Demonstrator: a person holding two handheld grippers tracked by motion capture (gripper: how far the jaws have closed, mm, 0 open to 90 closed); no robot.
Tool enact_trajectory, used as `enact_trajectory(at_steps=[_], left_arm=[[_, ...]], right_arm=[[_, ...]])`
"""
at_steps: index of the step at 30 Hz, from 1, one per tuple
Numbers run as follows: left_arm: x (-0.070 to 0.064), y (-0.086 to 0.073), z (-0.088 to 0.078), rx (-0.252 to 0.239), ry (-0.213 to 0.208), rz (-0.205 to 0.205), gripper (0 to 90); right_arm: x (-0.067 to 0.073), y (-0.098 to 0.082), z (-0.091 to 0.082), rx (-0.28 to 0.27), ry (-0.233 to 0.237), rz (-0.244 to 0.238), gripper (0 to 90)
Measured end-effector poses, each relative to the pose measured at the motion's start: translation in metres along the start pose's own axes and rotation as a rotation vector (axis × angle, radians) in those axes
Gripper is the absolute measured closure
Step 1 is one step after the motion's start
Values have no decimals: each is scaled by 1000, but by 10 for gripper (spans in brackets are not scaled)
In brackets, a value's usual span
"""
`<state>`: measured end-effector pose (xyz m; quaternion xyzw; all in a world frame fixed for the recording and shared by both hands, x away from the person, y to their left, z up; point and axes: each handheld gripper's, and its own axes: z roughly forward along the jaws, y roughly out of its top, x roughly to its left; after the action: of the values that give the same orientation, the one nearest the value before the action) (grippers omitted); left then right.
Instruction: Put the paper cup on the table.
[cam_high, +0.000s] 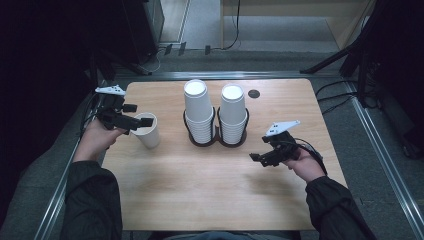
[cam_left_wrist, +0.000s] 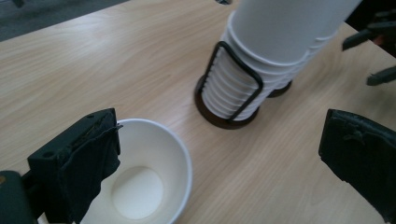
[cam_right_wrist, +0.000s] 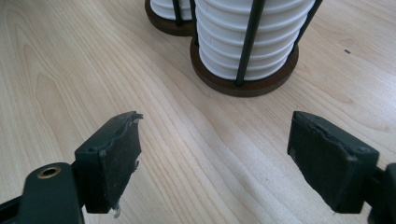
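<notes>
The wooden table (cam_high: 210, 195) is carrying two stacks of cups (cam_high: 215, 107) in black holders at twelve o'clock. A single paper cup (cam_high: 148, 131) is standing upright at nine o'clock. The left gripper (cam_high: 142, 121) is hovering over its rim, jaws spread and released, one pad just beside the rim. The right gripper (cam_high: 256, 158) is waiting at four o'clock, jaws apart, holding nothing. Judging from this, drawing the left jaws away slowly is keeping the cup from tipping.

Left tool (cam_high: 141, 121) sits raised at the left, jaws spread wide. Right tool (cam_high: 256, 159) hangs low at the right, jaws apart with nothing between them, forearms both bent inward.
</notes>
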<state>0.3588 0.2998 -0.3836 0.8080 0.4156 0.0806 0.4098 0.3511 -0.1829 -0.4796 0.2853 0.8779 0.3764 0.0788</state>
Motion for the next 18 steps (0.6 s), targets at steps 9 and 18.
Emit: enact_trajectory(at_steps=[9,18], left_arm=[[-23,2,15,33,-59,55,0],[-54,2,41,60,-83,124,0]], right_arm=[[2,3,1,-3,7,-5,177],[0,5,-1,-21,13,-9,186]])
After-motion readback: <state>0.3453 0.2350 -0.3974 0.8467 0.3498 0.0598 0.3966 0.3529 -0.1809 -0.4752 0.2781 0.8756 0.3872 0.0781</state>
